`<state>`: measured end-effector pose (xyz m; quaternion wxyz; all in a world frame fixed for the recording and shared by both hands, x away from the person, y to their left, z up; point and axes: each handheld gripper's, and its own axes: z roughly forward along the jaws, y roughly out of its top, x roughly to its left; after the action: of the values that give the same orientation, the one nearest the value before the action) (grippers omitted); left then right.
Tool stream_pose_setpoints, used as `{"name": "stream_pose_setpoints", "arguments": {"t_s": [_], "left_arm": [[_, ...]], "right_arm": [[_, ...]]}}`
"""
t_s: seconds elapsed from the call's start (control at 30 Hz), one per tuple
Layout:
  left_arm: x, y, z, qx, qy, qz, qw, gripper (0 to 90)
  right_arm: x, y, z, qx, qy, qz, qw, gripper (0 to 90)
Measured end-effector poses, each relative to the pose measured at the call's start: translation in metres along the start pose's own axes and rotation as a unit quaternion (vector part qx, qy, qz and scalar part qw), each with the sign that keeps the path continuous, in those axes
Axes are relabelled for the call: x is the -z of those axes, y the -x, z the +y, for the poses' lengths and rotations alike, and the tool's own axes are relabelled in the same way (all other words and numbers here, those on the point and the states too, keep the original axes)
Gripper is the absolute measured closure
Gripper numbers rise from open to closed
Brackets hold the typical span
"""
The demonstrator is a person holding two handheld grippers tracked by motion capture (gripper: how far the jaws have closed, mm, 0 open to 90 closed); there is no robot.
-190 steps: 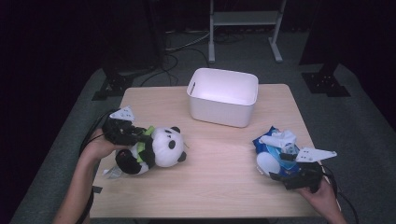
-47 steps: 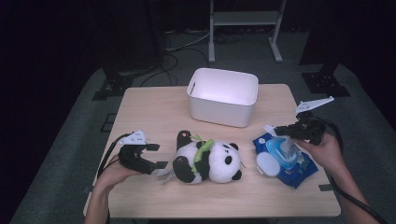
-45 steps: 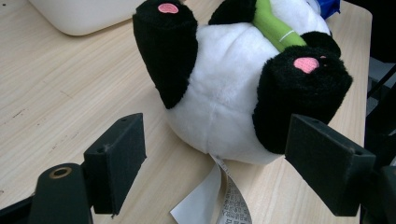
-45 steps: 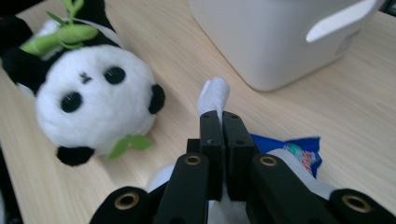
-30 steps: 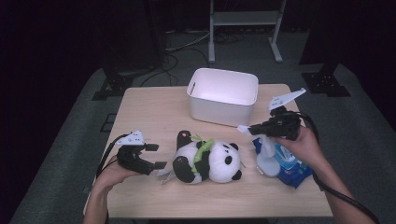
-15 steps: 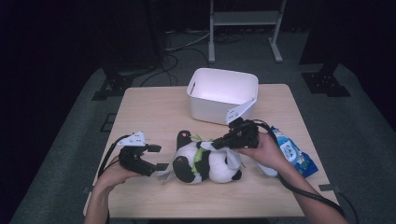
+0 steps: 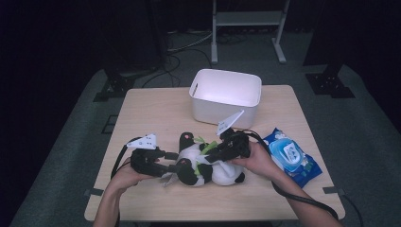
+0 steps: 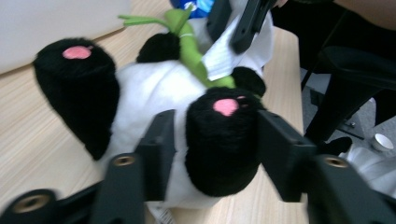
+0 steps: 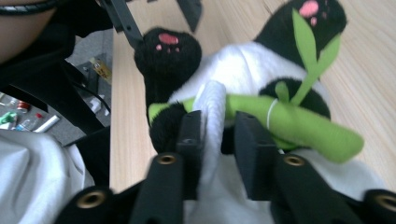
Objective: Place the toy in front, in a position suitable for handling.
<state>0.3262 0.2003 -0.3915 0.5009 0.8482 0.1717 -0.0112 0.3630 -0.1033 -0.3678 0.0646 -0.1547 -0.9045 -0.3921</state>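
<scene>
A lab-like recording room: dark surroundings, floor cables (image 7: pixel 182 47), a metal stand (image 7: pixel 246 19).

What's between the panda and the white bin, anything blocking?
Nothing visible. The panda lies on bare table just in front of the white bin. The left gripper clamps one black foot, the right gripper straddles its white tag. The wipes pack sits off to the side.

Black-and-white plush panda (image 7: pixel 208 165) with green bamboo, on its back mid-table.
</scene>
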Motion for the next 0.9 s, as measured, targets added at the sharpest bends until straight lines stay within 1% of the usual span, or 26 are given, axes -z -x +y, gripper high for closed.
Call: {"name": "stream_pose_setpoints", "arguments": {"t_s": [0.03,0.07,0.1,0.13,0.2,0.23,0.3,0.33,0.37,0.5,0.63,0.7,0.73,0.83,0.87,0.9], "left_arm": [[0.0,0.001,0.001,-0.001,0.0,-0.002,1.0,53.8],[0.0,0.002,0.001,-0.005,-0.001,-0.002,1.0,56.1],[-0.001,0.002,0.001,-0.005,-0.002,-0.003,1.0,58.8],[-0.001,0.002,0.001,-0.005,-0.002,-0.003,1.0,58.8],[-0.002,0.003,0.001,-0.005,-0.006,-0.007,0.9999,58.7],[-0.002,0.003,0.0,-0.003,-0.005,-0.008,0.9999,58.7],[-0.002,0.003,0.0,0.0,-0.007,-0.01,0.9999,58.1],[-0.003,0.003,0.0,0.001,-0.008,-0.01,0.9999,57.3],[-0.003,0.003,-0.001,0.0,-0.009,-0.013,0.9999,57.2],[-0.004,0.003,-0.002,0.002,-0.014,-0.018,0.9997,57.3],[-0.005,0.003,-0.002,0.001,-0.019,-0.02,0.9996,57.1],[-0.006,0.004,-0.003,0.002,-0.022,-0.023,0.9995,56.5],[-0.006,0.004,-0.003,0.003,-0.023,-0.024,0.9994,56.1],[-0.007,0.004,-0.004,0.008,-0.026,-0.026,0.9993,54.5],[-0.008,0.005,-0.004,0.01,-0.031,-0.031,0.999,52.6],[-0.008,0.005,-0.004,0.01,-0.031,-0.031,0.999,51.5]], "right_arm": [[0.0,0.0,-0.002,0.0,0.0,-0.002,1.0,65.8],[0.002,-0.001,-0.003,0.002,0.001,-0.005,1.0,62.3],[0.007,-0.004,-0.004,0.002,0.009,-0.01,0.9999,59.9],[0.007,-0.004,-0.004,0.002,0.009,-0.01,0.9999,59.9],[0.014,-0.007,-0.004,0.005,0.017,-0.014,0.9997,57.3],[0.018,-0.007,-0.004,0.009,0.021,-0.017,0.9996,57.0],[0.028,-0.01,-0.005,0.009,0.028,-0.025,0.9992,56.8],[0.031,-0.01,-0.006,0.013,0.03,-0.028,0.9991,57.2],[0.034,-0.011,-0.007,0.01,0.029,-0.031,0.999,58.6],[0.04,-0.013,-0.016,0.018,0.016,-0.041,0.9988,61.7],[0.037,-0.013,-0.022,0.019,-0.002,-0.052,0.9985,61.0],[0.031,-0.013,-0.025,0.021,-0.019,-0.06,0.9978,59.7],[0.026,-0.014,-0.029,0.025,-0.024,-0.067,0.9972,59.7],[0.025,-0.014,-0.03,0.029,-0.022,-0.073,0.9967,61.9],[0.022,-0.016,-0.032,0.041,-0.027,-0.082,0.9955,64.5],[0.022,-0.016,-0.032,0.041,-0.027,-0.082,0.9955,64.5]]}}
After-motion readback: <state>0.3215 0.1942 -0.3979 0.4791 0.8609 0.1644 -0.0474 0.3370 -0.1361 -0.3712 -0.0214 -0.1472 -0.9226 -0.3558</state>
